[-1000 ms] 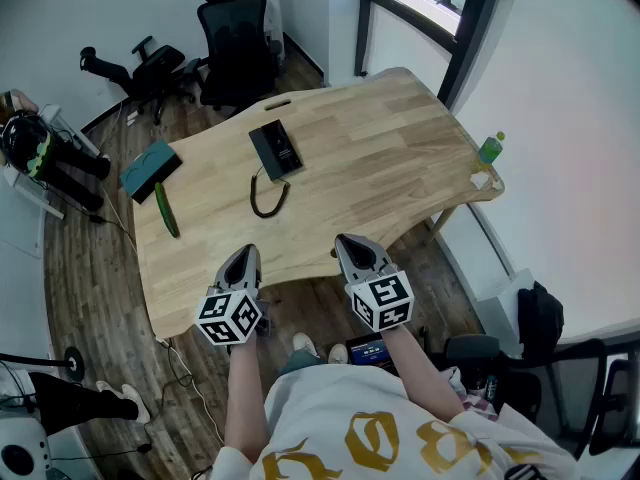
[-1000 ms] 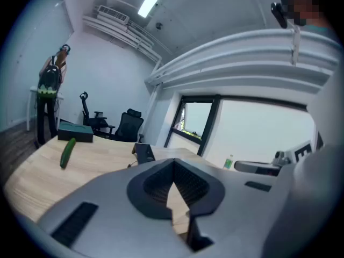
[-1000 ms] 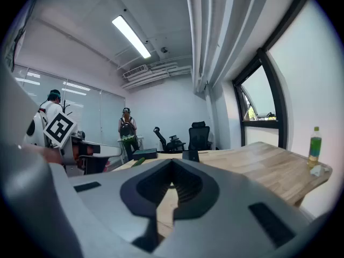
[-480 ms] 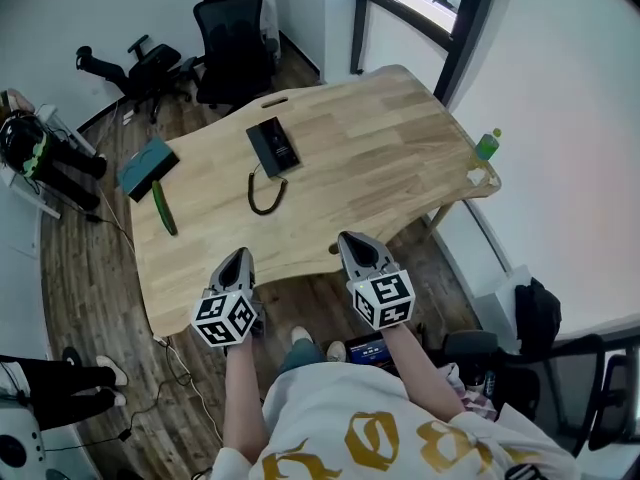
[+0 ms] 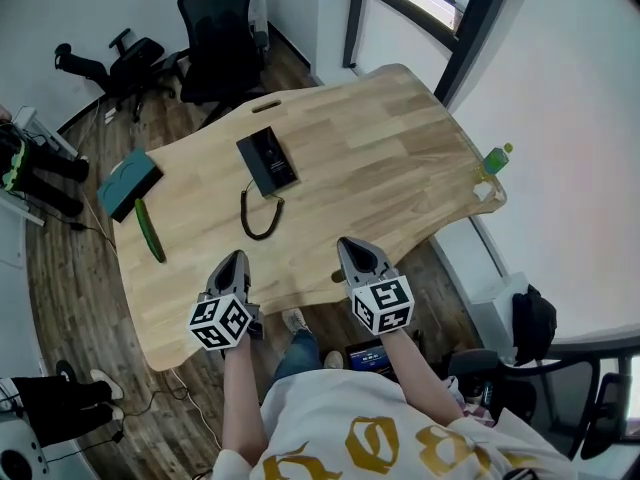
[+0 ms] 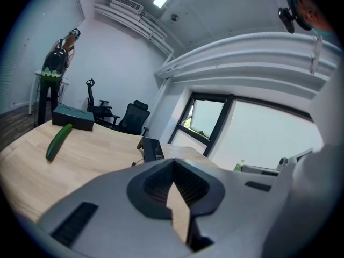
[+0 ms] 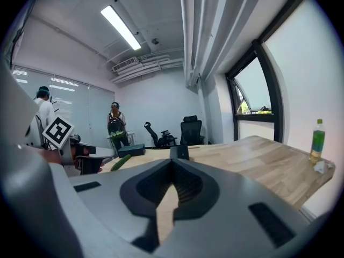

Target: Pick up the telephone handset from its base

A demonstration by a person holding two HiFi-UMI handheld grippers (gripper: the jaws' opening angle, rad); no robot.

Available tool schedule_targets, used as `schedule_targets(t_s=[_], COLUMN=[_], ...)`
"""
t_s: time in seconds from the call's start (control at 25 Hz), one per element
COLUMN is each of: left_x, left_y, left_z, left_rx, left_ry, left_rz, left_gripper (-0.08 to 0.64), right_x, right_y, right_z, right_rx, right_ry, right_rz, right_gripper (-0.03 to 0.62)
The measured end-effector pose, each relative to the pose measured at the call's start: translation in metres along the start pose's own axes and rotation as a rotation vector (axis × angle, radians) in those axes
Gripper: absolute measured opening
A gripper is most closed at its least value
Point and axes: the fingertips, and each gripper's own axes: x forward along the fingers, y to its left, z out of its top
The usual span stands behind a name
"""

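A black telephone (image 5: 266,160) lies on the wooden table (image 5: 400,158), its handset resting on the base and a coiled cord (image 5: 256,213) trailing towards me. It shows small and far off in the left gripper view as the telephone (image 6: 152,148) and in the right gripper view as the telephone (image 7: 179,151). My left gripper (image 5: 234,260) and right gripper (image 5: 351,244) hover side by side at the table's near edge, well short of the phone. Both are shut and hold nothing; the left gripper (image 6: 173,163) and right gripper (image 7: 172,161) show only table between their closed tips.
A cucumber (image 5: 149,230) and a teal box (image 5: 128,182) sit at the table's left end. A green bottle (image 5: 493,157) stands at the right corner. Office chairs (image 5: 210,28) stand beyond the far edge. People (image 7: 115,123) stand at the room's back.
Both grippers have moved forward and a little down, and now reach over the table's near edge. The phone has not moved, and both grippers stay shut.
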Motion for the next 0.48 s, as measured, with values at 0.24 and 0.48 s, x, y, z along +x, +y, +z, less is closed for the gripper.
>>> schedule_targets(t_s=[0.24,0.48], left_x=[0.077,0.131], left_y=[0.037,0.069], left_z=[0.026,0.052], left_rx=[0.006,-0.023], left_ry=[0.043,0.052], left_rz=[-0.021,-0.048], left_gripper=[0.006,0.006], right_x=[0.081,0.14], right_y=[-0.027,-0.042], right_z=[0.011,0.026], right_rx=[0.016,0.013], right_ry=[0.035,0.062], right_rz=[-0.033,-0.064], right_gripper=[0.005,0.005])
